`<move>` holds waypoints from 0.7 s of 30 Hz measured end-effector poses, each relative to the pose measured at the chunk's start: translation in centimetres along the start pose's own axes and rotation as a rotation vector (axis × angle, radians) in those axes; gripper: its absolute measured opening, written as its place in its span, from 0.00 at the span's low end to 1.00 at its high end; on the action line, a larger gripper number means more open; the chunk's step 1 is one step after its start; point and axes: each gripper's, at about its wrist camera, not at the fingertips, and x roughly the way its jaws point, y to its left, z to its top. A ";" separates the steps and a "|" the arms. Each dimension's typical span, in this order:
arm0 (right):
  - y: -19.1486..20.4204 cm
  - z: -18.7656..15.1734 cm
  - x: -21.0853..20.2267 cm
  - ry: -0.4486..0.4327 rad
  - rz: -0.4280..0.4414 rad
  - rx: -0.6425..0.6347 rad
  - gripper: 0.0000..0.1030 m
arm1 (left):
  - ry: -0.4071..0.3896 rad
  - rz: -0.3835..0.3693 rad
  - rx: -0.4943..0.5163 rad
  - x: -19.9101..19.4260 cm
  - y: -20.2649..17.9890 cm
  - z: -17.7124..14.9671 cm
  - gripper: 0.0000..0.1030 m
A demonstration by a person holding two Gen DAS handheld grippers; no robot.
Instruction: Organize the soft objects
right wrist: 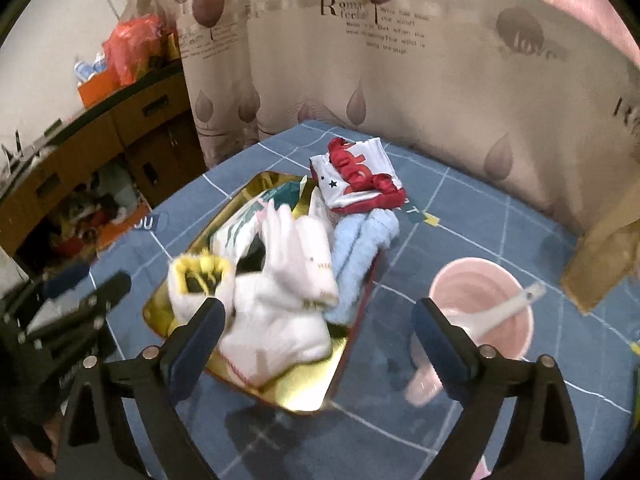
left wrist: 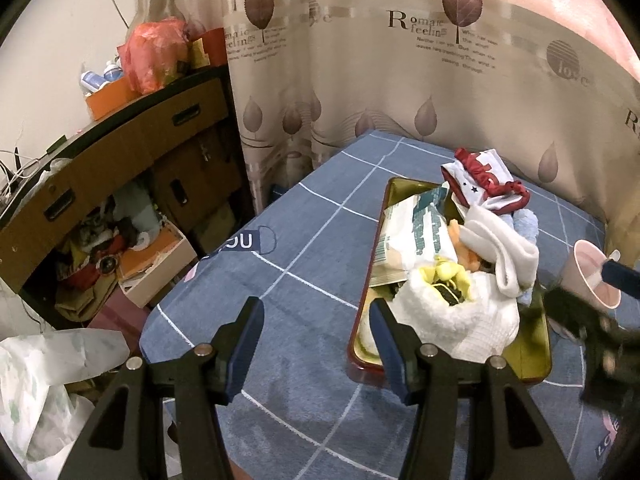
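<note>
Heaping gold tray (right wrist: 304,396): white towels (right wrist: 280,332), pale-blue cloth (right wrist: 360,248); left tongs (left wrist: 316,344), right tongs (right wrist: 318,344) agape, empty.

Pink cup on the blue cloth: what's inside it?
A white spoon leans inside the pink plastic cup, handle over the rim. The cup's bottom under the spoon's bowl is hidden.

Warm, dim indoor light; strong fisheye bending at the edges, right wrist view smeared by motion blur.
</note>
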 end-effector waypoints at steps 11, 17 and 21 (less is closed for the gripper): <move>1.4 -3.0 -3.1 -0.023 -0.066 -0.044 0.99 | -0.013 0.002 0.031 -0.6 -0.8 -0.2 0.55; 1.1 -3.9 -3.5 -0.003 -0.064 -0.008 0.99 | -0.024 0.007 0.045 -0.9 -1.1 -0.3 0.56; 0.9 -4.2 -3.3 0.013 -0.062 0.002 0.99 | -0.026 0.008 0.052 -1.0 -1.2 -0.3 0.57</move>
